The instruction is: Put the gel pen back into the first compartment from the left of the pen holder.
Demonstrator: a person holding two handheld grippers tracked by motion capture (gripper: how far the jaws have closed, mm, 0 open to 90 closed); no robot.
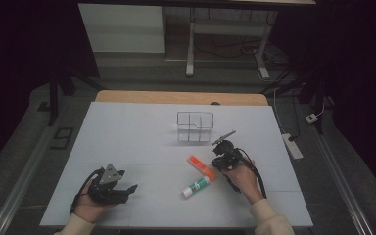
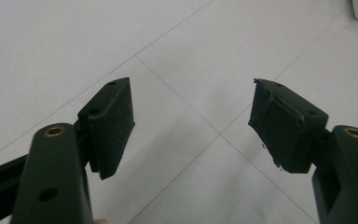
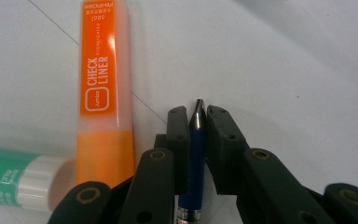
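Right tongs (image 3: 198, 122): clamped on blue pen (image 3: 193, 158), just beside orange highlighter (image 3: 103, 88). Glue stick (image 1: 196, 186) touching highlighter; wire basket (image 1: 194, 127) beyond it. Left tongs (image 2: 191, 126): agape, empty, well apart.

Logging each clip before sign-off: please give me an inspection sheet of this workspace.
Surface: white table top, faint seam lines.
Job's things: blue pen with metal tip clamped between the right gripper fingers.
Clutter: orange highlighter marker, green-and-white glue stick, clear compartmented organiser box.
Grippers: left gripper open, holding nothing, resting near the table's front edge.
Cables: black lead trailing from right gripper.
Surroundings: white power strip on grey floor, desk legs behind.
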